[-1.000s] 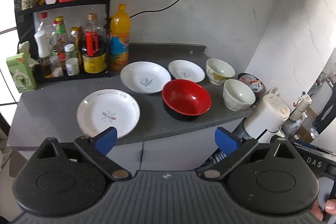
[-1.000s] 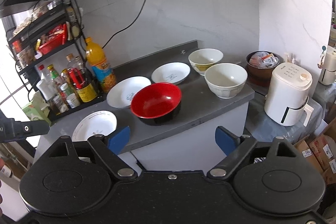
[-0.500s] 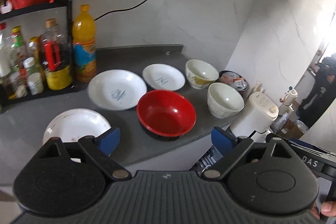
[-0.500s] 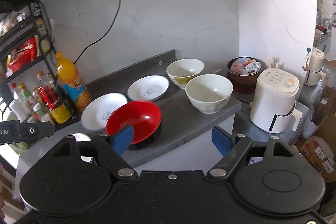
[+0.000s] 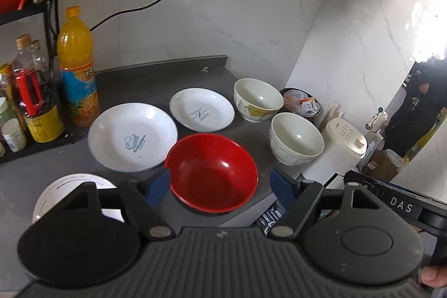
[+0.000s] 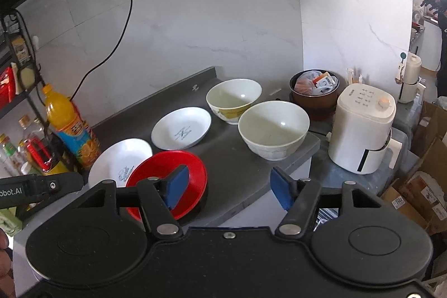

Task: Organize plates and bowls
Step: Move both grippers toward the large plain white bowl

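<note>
Your left gripper hangs over the near edge of the grey desk, its jaws spread wide and holding nothing. Between its blue pads, in the lower middle of the left wrist view, sits the red bowl, upright on the desk and not touched by either pad. Just up and left of it lies the large white plate with a blue mark, and a smaller white plate lies above the bowl. A third white plate shows at the lower left, partly hidden behind the gripper.

Two pale bowls stand upright at the right end of the desk: the patterned bowl near the wall and the plain bowl near the front edge.

Your right gripper also has its jaws spread and empty. In its view the plain bowl sits mid-frame, above the gap between the pads. The orange drink bottle stands at the left, the white appliance at the right, off the desk.
</note>
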`<state>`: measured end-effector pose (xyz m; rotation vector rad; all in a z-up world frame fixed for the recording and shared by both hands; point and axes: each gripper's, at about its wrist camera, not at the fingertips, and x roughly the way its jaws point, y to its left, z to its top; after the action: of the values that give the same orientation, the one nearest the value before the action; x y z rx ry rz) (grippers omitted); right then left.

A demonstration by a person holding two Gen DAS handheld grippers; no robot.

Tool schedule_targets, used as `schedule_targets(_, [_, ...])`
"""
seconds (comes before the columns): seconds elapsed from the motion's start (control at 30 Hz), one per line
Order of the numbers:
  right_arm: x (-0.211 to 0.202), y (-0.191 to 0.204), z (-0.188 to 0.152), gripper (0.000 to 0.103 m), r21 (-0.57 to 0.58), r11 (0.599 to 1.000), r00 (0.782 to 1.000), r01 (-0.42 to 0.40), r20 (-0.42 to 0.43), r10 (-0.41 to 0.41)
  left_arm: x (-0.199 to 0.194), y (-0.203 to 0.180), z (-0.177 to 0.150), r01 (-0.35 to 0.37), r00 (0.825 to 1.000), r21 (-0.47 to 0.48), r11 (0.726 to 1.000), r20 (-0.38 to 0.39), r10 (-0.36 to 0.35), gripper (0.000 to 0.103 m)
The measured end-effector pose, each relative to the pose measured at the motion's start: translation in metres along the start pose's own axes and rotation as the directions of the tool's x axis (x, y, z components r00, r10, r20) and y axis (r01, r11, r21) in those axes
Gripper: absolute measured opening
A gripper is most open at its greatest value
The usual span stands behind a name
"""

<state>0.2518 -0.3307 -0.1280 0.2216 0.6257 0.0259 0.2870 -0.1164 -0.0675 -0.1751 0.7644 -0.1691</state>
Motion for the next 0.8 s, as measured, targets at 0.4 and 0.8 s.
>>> schedule_targets(0.4, [0.073,-0.043,0.029,0.047,0.029,1.0,0.998,0.0,-0.068,0.002,0.069,-0.028,0.024,-0.016,0.999,-0.025,1.0,-0.05,0.015,0.062])
schedule_targets(0.8, [0.166,-0.123,0.07,0.037,0.021,0.999,0.984,-0.03,-0.175,0.033,0.169,-0.095,0.052,-0.058,0.992,-0.088,0.994,-0.119,0.048,0.05])
